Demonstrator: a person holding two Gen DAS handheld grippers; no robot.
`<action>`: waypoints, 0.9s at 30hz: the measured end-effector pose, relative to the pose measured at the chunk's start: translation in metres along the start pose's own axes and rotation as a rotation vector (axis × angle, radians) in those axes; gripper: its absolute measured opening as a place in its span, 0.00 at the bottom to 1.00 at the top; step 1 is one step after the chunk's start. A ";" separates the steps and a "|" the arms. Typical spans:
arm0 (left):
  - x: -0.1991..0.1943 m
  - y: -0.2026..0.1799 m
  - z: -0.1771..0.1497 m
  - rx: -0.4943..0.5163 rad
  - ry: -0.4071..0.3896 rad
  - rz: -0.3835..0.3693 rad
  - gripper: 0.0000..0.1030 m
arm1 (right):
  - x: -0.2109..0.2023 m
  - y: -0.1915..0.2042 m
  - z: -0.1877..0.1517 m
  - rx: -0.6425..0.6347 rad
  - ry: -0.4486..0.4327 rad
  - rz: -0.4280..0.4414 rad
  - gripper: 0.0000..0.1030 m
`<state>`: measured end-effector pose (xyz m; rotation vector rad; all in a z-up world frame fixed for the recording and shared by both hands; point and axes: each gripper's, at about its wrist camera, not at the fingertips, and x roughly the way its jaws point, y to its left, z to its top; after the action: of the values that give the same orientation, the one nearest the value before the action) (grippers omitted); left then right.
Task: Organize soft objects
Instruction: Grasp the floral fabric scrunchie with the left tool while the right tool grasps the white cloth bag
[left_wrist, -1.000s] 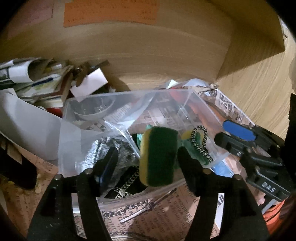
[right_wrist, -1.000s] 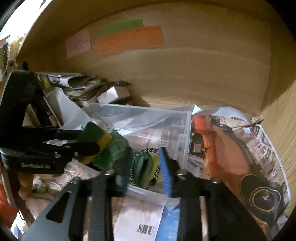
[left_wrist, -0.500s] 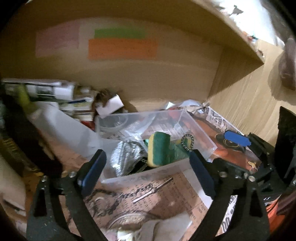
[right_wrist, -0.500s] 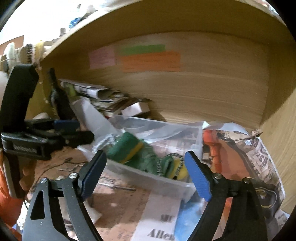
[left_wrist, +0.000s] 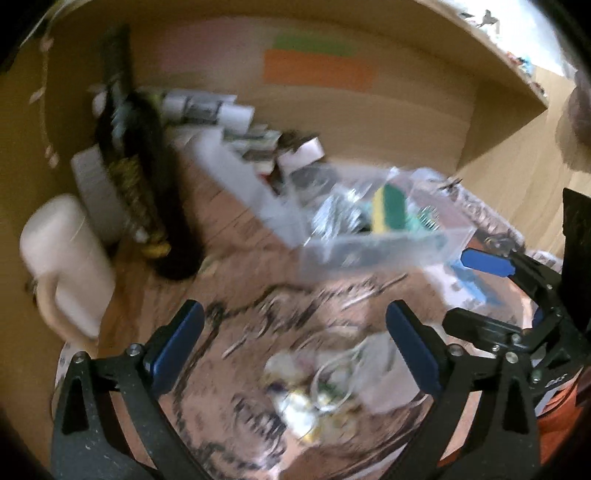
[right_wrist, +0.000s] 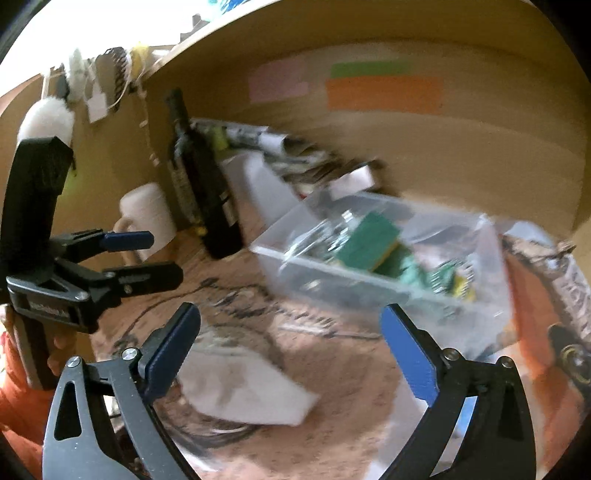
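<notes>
Inside clear bin (left_wrist: 373, 254), blurred sponge (left_wrist: 389, 212); both grippers spread.

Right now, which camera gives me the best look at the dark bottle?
The right wrist view: the dark bottle stands whole from neck to base, label visible, beside the white mug. In the left wrist view the bottle is heavily blurred, its outline smeared.

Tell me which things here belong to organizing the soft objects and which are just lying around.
Part of the job:
clear plastic bin
green and yellow sponge in the bin
left gripper, open
right gripper, open

Lying about:
dark bottle
cream mug
stacked papers
sticky notes on the back panel
</notes>
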<state>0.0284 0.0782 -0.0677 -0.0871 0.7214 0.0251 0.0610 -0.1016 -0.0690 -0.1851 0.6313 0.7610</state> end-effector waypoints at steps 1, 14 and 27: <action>0.001 0.004 -0.005 -0.007 0.011 0.003 0.97 | 0.004 0.004 -0.003 0.003 0.015 0.011 0.95; 0.024 0.024 -0.051 -0.044 0.127 -0.004 0.97 | 0.047 0.018 -0.042 0.005 0.205 0.014 0.83; 0.047 0.018 -0.059 -0.032 0.127 -0.022 0.93 | 0.029 -0.006 -0.052 0.038 0.189 -0.121 0.38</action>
<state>0.0233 0.0909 -0.1441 -0.1282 0.8472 0.0104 0.0567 -0.1087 -0.1286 -0.2606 0.8062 0.6187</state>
